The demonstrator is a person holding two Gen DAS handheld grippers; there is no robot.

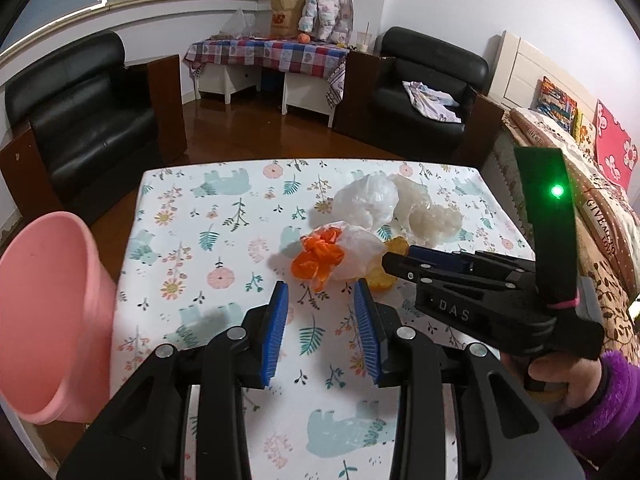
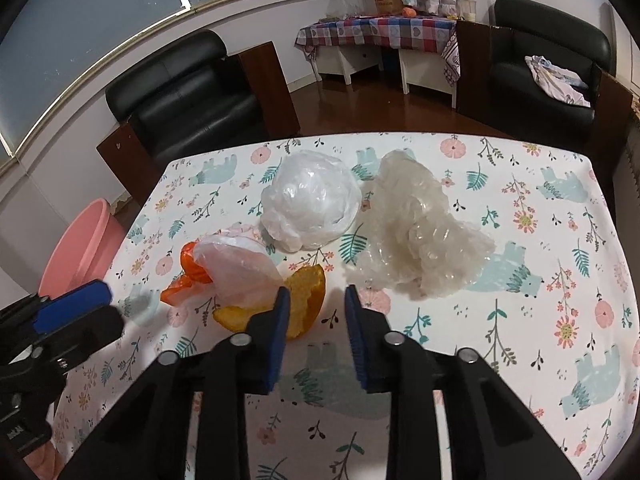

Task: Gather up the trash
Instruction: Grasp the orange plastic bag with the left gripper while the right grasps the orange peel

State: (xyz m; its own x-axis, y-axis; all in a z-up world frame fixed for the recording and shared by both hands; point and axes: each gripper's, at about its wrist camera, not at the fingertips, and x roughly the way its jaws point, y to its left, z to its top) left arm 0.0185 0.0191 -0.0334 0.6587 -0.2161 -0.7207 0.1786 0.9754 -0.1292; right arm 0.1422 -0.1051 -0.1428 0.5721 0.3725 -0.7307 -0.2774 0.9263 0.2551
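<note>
On a table [image 1: 200,220] [image 2: 520,320] with a bear-and-flower cloth lie an orange-and-white plastic bag [image 1: 332,256] [image 2: 236,268], an orange peel [image 1: 380,282] [image 2: 308,300], a crumpled white bag [image 1: 368,200] [image 2: 312,200] and clear crinkled plastic [image 1: 428,212] [image 2: 420,240]. My left gripper [image 1: 320,292] [image 2: 104,308] is open just short of the orange-and-white bag, nothing between its fingers. My right gripper [image 2: 318,292] [image 1: 390,264] hangs over the peel. Its jaws stand apart and the peel lies partly between them, beside the left finger.
A pink bin [image 1: 48,312] [image 2: 88,248] stands off the table's left edge. Beyond the table's far edge are black armchairs [image 1: 80,120] [image 2: 552,68] and a plaid-covered side table [image 1: 272,56]. A bed [image 1: 600,216] borders the right side. A purple sleeve [image 1: 600,400] holds the right gripper.
</note>
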